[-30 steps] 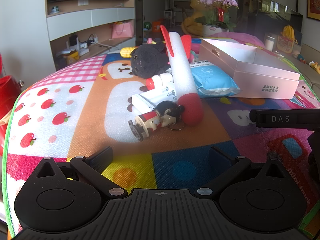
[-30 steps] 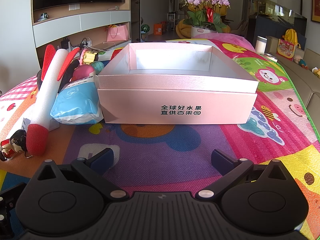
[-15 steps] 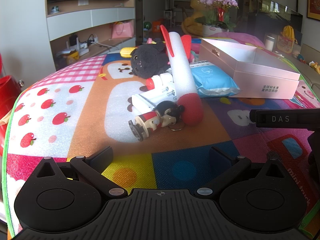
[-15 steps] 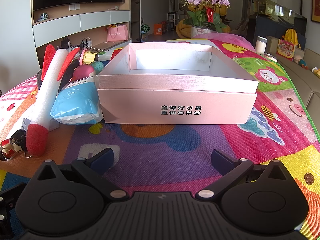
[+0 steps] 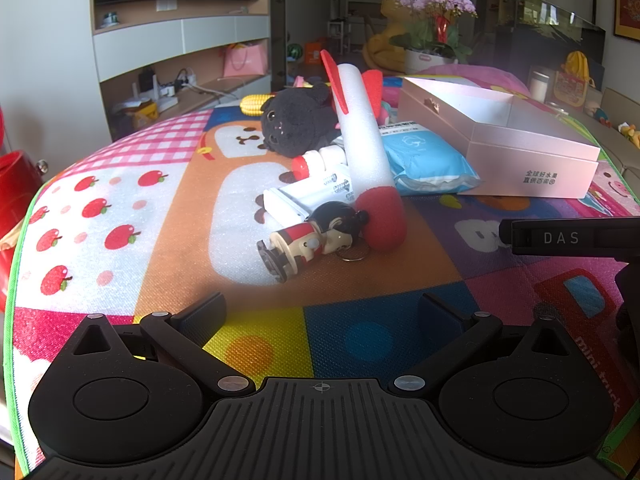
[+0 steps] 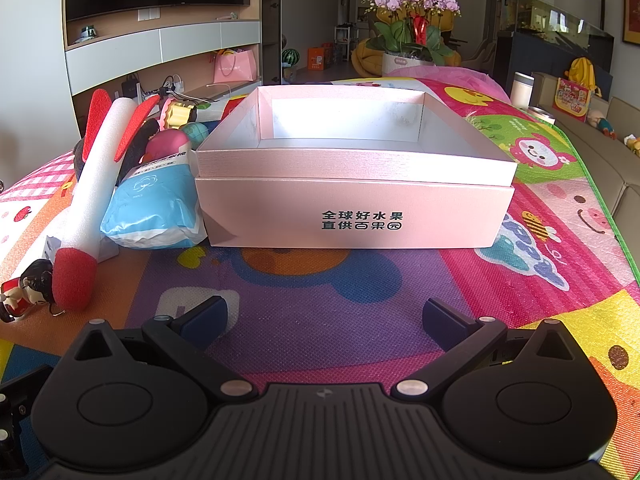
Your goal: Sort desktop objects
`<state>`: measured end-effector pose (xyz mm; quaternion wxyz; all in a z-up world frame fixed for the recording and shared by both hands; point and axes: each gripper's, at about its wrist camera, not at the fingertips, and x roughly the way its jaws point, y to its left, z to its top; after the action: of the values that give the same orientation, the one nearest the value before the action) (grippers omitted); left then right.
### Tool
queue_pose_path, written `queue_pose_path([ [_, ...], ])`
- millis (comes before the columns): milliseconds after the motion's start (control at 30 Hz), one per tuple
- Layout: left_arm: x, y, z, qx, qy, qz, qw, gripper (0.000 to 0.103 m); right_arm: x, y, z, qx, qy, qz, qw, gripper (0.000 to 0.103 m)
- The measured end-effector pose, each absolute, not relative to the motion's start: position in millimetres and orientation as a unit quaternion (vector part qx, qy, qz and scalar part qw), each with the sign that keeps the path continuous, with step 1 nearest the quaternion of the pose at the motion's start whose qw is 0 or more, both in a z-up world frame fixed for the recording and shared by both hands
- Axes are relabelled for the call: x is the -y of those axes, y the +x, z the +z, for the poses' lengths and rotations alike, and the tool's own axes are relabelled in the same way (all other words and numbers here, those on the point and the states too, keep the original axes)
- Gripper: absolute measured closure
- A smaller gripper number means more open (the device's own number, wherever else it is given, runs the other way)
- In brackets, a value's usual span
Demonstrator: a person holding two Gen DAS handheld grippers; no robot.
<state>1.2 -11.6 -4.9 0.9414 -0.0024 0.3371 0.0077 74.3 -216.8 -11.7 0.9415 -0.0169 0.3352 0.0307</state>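
Left wrist view, lower edge: left gripper (image 5: 322, 314) spread wide, both fingers apart over the patterned play mat (image 5: 120, 200), gripping nothing and touching none of the objects. Centre of the frame, just above the gap between the fingers: small doll figurine (image 5: 312, 238) lying on its side with a key ring at its head. Touching the doll's head, red tip of the foam rocket (image 5: 364, 152), leaning up and back toward the upper middle. Behind the doll, a white tube (image 5: 308, 196) flat on the mat; above it, black plush toy (image 5: 298, 126). Right of the rocket, blue wipes pack (image 5: 424, 158) pressed against the pink box (image 5: 532, 160) in the right upper half. At the right edge, a black bar marked DAS, probably part of the other gripper, though too little shows to be sure.

Right wrist view, lower edge: right gripper (image 6: 325, 316) likewise opened wide, empty, hovering above the mat near the box front. Far left: doll, rocket and wipes pack in a cluster, pack touching the box's left corner. Centre: pink box open on top, interior looking empty from this angle.
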Motion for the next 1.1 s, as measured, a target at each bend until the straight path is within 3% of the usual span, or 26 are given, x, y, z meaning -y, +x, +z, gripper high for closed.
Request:
queue_pose_path([
  [867, 13, 3, -4, -0.341, -0.001, 0.010, 0.940, 0.000, 216, 73, -12, -0.335, -0.016, 0.033, 0.941, 0.000],
  [1100, 10, 8, -1, -0.363, 0.006, -0.007, 0.932, 0.000, 217, 56, -3, -0.375, -0.017, 0.036, 0.926, 0.000],
])
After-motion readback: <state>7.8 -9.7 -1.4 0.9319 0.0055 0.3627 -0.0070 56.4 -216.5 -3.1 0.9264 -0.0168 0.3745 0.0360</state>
